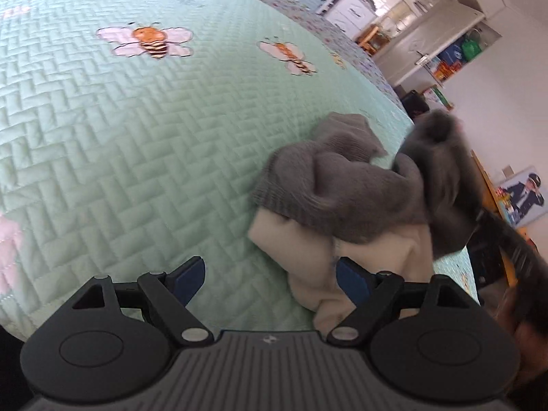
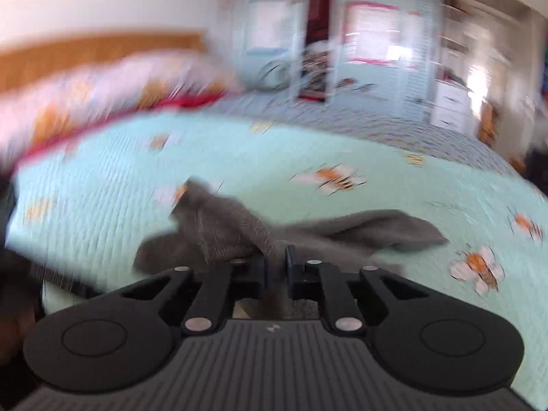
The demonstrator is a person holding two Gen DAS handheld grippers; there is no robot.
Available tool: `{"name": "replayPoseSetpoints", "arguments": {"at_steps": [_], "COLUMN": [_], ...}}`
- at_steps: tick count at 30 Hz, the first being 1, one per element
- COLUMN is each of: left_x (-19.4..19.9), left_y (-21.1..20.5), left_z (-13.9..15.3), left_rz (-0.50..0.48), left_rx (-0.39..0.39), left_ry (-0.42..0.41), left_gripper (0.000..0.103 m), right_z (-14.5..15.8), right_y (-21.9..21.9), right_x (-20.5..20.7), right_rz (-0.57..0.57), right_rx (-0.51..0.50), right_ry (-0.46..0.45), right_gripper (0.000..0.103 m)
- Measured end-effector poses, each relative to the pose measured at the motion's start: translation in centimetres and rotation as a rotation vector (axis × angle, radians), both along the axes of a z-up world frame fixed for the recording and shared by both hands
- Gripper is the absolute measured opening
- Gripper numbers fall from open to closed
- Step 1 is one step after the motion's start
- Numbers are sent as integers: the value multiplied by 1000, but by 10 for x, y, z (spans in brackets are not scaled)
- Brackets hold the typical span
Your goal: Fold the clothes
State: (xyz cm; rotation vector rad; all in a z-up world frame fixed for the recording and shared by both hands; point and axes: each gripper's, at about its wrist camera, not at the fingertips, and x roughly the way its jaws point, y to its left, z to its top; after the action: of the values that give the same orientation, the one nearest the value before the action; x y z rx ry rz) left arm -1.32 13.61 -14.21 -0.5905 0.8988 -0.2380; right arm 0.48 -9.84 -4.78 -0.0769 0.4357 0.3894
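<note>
A mint-green quilted bedspread [image 1: 130,144] with stitched bees is covering the bed, and the clothes are lying on it near its right edge in the left wrist view. A grey knit garment [image 1: 346,188] is sitting crumpled on top of a cream garment [image 1: 308,257], with its ribbed hem draping over the cream fabric. Part of the grey knit is rising up at the right of that view, blurred.

The left gripper [image 1: 270,277] is hovering low over the bedspread with its jaws standing wide. Its blue pads [image 1: 191,279] are showing on the inner faces, and nothing is pressed between them. The right-hand pad is lying just beside or against the edge of the cream garment; the blur is making contact hard to judge.

In the right wrist view, the right gripper [image 2: 275,260] is pinching a fold of the grey knit, with its jaws drawn almost together on the cloth. From the grip the fabric is spreading 2 ways across the bedspread: 1 bunched part to the left and 1 flatter length to the right. A little cream cloth is showing below the grip.

This view is heavily smeared. Behind the bed, a wooden headboard [image 2: 99,56], pale bedding with a red edge and light blue cupboard doors [image 2: 270,27] are only roughly readable.
</note>
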Motion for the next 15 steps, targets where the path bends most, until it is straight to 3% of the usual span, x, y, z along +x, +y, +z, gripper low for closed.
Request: {"name": "replayPoseSetpoints", "arguments": {"at_steps": [4, 8, 10, 11, 12, 14, 15], "left_x": [2, 9, 13, 14, 16, 18, 18], "left_y": [-9, -22, -28, -30, -33, -39, -42], "left_z": [-1, -1, 0, -1, -2, -3, -3], "left_rz": [-26, -50, -59, -65, -71, -82, -88], "left_rx": [-2, 3, 9, 12, 15, 19, 19], "left_ry": [-13, -25, -23, -20, -14, -3, 0], "left_gripper": [87, 87, 87, 87, 87, 87, 87], "right_z": [33, 40, 38, 34, 30, 15, 6], "right_y": [-90, -173, -189, -188, -180, -154, -137], "right_x": [10, 9, -5, -11, -18, -21, -18], "right_rz": [-301, -640, -672, -635, -578, -399, -324], "right_rx": [188, 233, 273, 281, 284, 277, 260], "right_ry": [-57, -55, -65, -71, -67, 0, 38], "right_gripper": [9, 15, 18, 27, 34, 62, 64]}}
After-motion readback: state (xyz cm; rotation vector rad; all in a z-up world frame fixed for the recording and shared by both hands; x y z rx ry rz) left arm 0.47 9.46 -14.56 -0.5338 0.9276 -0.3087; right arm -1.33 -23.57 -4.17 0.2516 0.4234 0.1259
